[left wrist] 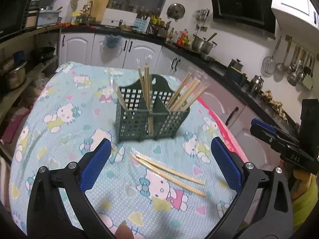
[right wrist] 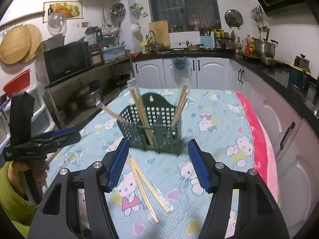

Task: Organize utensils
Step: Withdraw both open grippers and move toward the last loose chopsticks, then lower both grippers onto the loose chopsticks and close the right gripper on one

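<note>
A dark green utensil basket [left wrist: 151, 119] [right wrist: 157, 133] stands on the Hello Kitty cloth, with several wrapped chopsticks [left wrist: 185, 95] [right wrist: 181, 103] upright in its compartments. A wrapped pair of wooden chopsticks [left wrist: 167, 171] [right wrist: 147, 187] lies flat on the cloth in front of it. My left gripper [left wrist: 159, 159] is open and empty above that pair. My right gripper [right wrist: 157, 163] is open and empty, also just above the pair. The right gripper shows at the right edge of the left wrist view [left wrist: 279, 139]; the left shows at the left of the right wrist view [right wrist: 43, 141].
The table cloth [left wrist: 69, 119] covers the table, with a pink edge [right wrist: 259, 139] on the right. White cabinets [right wrist: 179, 73] and a black counter with pots and bottles [right wrist: 259, 47] lie behind. Shelves with a microwave [right wrist: 65, 61] stand left.
</note>
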A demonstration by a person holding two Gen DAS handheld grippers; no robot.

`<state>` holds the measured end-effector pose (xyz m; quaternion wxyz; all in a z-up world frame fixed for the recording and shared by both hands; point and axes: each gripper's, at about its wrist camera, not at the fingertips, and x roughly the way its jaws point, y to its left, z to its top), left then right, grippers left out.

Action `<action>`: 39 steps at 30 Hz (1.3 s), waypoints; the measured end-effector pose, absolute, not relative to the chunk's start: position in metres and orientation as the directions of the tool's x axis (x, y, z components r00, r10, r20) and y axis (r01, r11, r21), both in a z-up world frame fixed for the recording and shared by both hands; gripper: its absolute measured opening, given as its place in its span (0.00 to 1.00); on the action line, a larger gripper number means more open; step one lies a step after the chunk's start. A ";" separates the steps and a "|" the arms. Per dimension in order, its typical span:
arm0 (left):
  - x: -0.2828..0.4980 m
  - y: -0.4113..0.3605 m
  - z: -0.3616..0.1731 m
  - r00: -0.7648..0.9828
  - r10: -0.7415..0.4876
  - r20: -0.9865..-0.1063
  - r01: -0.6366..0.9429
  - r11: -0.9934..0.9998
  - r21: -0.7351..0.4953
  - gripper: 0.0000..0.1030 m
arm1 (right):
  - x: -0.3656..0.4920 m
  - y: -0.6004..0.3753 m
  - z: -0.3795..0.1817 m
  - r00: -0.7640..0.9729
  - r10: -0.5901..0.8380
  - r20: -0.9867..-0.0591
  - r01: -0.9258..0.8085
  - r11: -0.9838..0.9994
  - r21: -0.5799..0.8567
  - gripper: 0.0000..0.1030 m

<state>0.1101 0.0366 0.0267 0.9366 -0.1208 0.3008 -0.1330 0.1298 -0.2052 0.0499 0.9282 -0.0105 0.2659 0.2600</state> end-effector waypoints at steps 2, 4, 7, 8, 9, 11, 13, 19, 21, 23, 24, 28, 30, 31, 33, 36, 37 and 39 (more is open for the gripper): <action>0.109 0.036 0.022 0.773 -0.330 -0.542 0.178 0.933 -0.314 0.90 | 0.127 -0.204 0.043 0.714 0.477 -0.513 -0.494 0.862 0.114 0.58; 0.108 0.035 0.019 0.767 -0.331 -0.550 0.177 0.932 -0.315 0.90 | 0.125 -0.203 0.037 0.703 0.480 -0.524 -0.501 0.858 0.114 0.58; 0.105 0.035 0.014 0.759 -0.330 -0.561 0.169 0.932 -0.320 0.90 | 0.122 -0.204 0.030 0.696 0.481 -0.533 -0.504 0.856 0.113 0.57; 0.105 0.035 0.012 0.757 -0.332 -0.563 0.168 0.932 -0.322 0.90 | 0.121 -0.204 0.029 0.695 0.480 -0.535 -0.504 0.856 0.113 0.57; 0.104 0.035 0.011 0.755 -0.331 -0.566 0.168 0.932 -0.321 0.90 | 0.121 -0.205 0.027 0.693 0.481 -0.538 -0.505 0.856 0.114 0.57; 0.103 0.035 0.009 0.751 -0.328 -0.573 0.165 0.933 -0.319 0.90 | 0.120 -0.207 0.023 0.689 0.479 -0.544 -0.503 0.856 0.116 0.57; 0.103 0.034 0.006 0.744 -0.335 -0.578 0.164 0.930 -0.328 0.90 | 0.119 -0.208 0.019 0.684 0.474 -0.555 -0.500 0.858 0.117 0.55; 0.102 0.032 -0.003 0.728 -0.336 -0.598 0.160 0.931 -0.329 0.90 | 0.118 -0.208 0.008 0.670 0.465 -0.578 -0.503 0.858 0.108 0.53; 0.102 0.031 -0.006 0.722 -0.334 -0.606 0.157 0.932 -0.326 0.90 | 0.117 -0.207 0.003 0.664 0.464 -0.587 -0.506 0.856 0.104 0.53; 0.102 0.031 -0.011 0.712 -0.334 -0.617 0.154 0.932 -0.327 0.90 | 0.116 -0.205 -0.002 0.659 0.461 -0.594 -0.511 0.854 0.097 0.50; 0.103 0.031 -0.015 0.706 -0.336 -0.623 0.154 0.932 -0.329 0.90 | 0.116 -0.203 -0.005 0.656 0.457 -0.601 -0.515 0.853 0.087 0.49; 0.106 0.030 -0.029 0.682 -0.338 -0.649 0.143 0.931 -0.335 0.90 | 0.117 -0.196 -0.019 0.629 0.454 -0.630 -0.536 0.841 0.072 0.44; 0.109 0.030 -0.037 0.670 -0.334 -0.663 0.136 0.933 -0.332 0.88 | 0.121 -0.191 -0.027 0.603 0.466 -0.647 -0.552 0.830 0.084 0.41; 0.110 0.031 -0.041 0.664 -0.333 -0.669 0.131 0.933 -0.334 0.85 | 0.123 -0.188 -0.031 0.591 0.467 -0.658 -0.559 0.825 0.084 0.40; 0.115 0.032 -0.050 0.645 -0.342 -0.683 0.125 0.929 -0.347 0.69 | 0.128 -0.180 -0.040 0.556 0.474 -0.683 -0.582 0.808 0.087 0.38; 0.122 0.035 -0.063 0.617 -0.348 -0.706 0.109 0.926 -0.361 0.49 | 0.139 -0.167 -0.054 0.508 0.473 -0.720 -0.609 0.789 0.089 0.33; 0.126 0.036 -0.068 0.606 -0.352 -0.713 0.101 0.923 -0.370 0.44 | 0.144 -0.163 -0.058 0.496 0.470 -0.730 -0.614 0.785 0.088 0.33; 0.133 0.038 -0.073 0.592 -0.361 -0.721 0.094 0.919 -0.383 0.36 | 0.155 -0.156 -0.067 0.472 0.460 -0.752 -0.619 0.780 0.089 0.32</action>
